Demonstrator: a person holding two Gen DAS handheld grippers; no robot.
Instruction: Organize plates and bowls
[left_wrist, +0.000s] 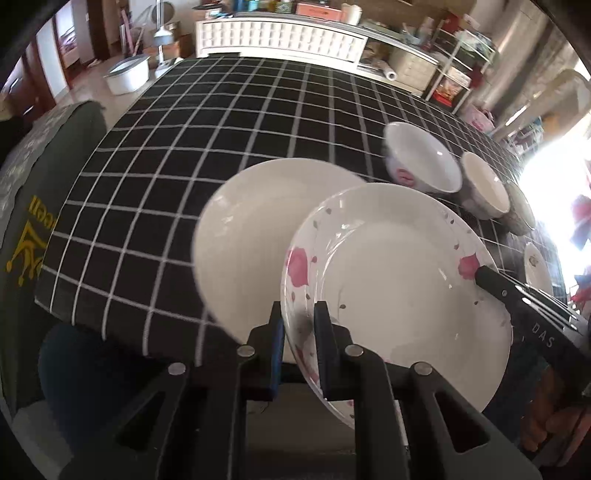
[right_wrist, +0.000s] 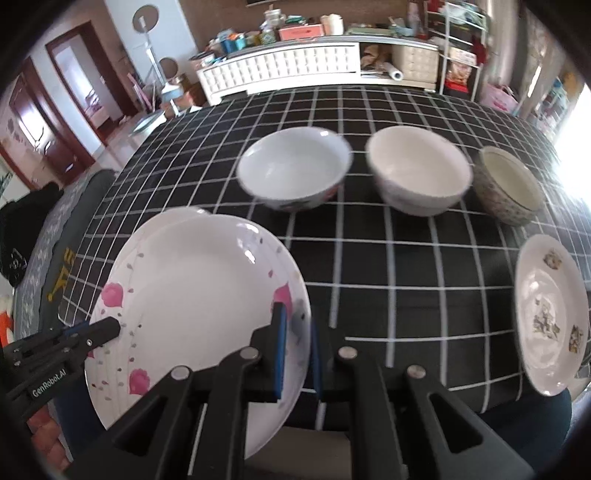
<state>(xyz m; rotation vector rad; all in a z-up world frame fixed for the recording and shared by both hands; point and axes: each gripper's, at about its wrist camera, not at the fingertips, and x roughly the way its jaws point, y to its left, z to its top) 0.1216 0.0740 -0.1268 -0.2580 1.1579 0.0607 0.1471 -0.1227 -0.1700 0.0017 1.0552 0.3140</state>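
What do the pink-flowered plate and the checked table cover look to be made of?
Pink-flowered plate: probably glazed ceramic, possibly melamine; glossy white surface with sharp highlights and printed flowers. Table cover: likely woven fabric; matte black with white grid lines, draping over the table's edge.

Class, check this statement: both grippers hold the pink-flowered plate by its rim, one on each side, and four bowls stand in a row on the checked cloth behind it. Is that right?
Not quite: the right wrist view shows three bowls in the row, not four: bowl one, bowl two, bowl three. The rest stands: the left gripper and right gripper hold the flowered plate by opposite edges of its rim, above the checked cloth.
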